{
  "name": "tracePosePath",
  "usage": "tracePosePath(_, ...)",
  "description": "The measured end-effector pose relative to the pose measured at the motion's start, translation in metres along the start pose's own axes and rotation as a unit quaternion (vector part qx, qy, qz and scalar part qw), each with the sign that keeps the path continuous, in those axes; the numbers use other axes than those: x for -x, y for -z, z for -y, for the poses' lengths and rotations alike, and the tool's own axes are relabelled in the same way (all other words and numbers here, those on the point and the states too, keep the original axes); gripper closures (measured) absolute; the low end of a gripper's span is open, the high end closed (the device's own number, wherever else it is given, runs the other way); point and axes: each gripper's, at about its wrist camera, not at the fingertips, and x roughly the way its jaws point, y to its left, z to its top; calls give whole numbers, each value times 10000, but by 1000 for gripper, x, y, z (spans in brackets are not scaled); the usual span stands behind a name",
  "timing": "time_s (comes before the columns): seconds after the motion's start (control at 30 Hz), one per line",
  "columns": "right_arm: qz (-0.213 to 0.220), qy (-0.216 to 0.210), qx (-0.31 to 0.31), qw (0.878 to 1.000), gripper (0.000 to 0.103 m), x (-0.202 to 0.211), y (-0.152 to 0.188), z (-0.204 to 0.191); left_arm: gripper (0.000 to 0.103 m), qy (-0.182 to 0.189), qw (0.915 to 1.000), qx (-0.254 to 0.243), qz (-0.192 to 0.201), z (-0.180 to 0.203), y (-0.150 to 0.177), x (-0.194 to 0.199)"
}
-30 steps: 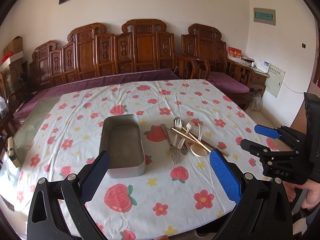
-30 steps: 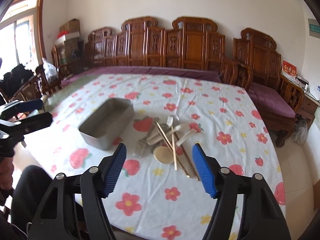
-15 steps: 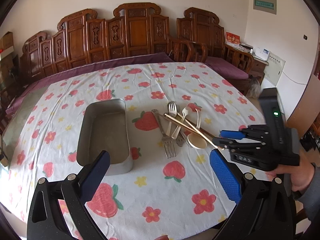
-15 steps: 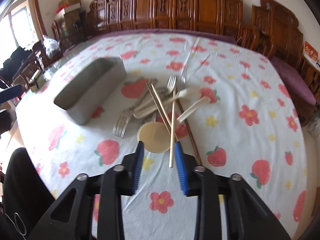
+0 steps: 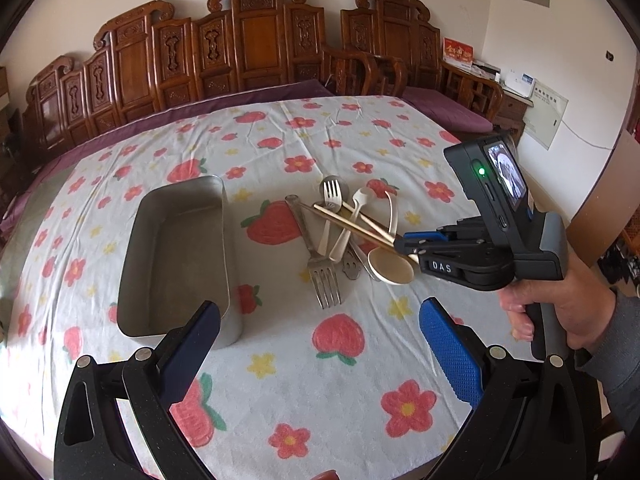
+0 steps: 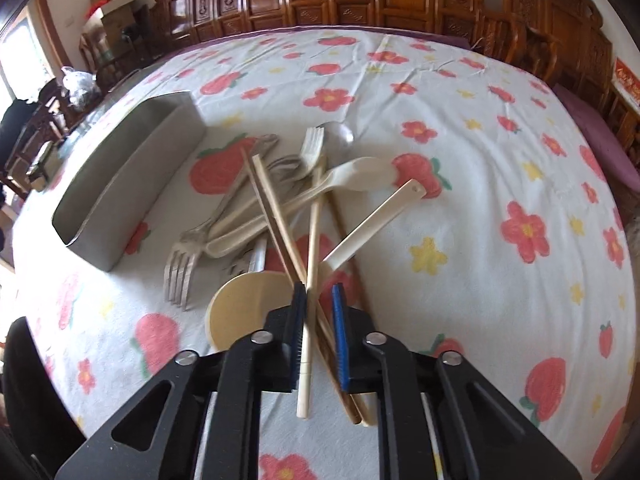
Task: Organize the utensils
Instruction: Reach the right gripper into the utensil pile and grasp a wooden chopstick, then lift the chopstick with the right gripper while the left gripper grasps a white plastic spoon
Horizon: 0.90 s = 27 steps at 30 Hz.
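Nearest the right wrist camera, the right hand-held gripper (image 6: 317, 312) has narrowed from a wider gap half a second ago to a slim one, its blue pads (image 6: 339, 320) now flanking the near ends of the chopsticks (image 6: 280, 224); whether they pinch yet I cannot tell. It has also dropped closer to the pile. The left hand-held gripper (image 5: 320, 340) hangs wide open with nothing between its fingers, closer in than before. On the flowered bench (image 5: 304, 380) beyond lie one round cream spoon (image 6: 244, 308), two metal forks, one being (image 5: 326, 284), one pale plastic fork (image 5: 329, 216), one pale spork (image 6: 320, 188), and at least three chopsticks crossing them. Left of the pile sits one metal tray (image 5: 176, 256).
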Motion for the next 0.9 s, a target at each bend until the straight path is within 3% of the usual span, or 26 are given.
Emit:
tracePosePath(0.2, -7, -99, -186, 9998, 97, 7, 3, 7, 6, -11, 9999, -17, -100, 1, 1, -8)
tracePosePath(0.5, 261, -175, -315, 9990, 97, 62, 25, 15, 6, -3, 9998, -49, -198, 8, -8, -26)
tracePosePath(0.9, 235, 566, -639, 9961, 97, 68, 40, 62, 15, -46, 9995, -125, -302, 31, -33, -51)
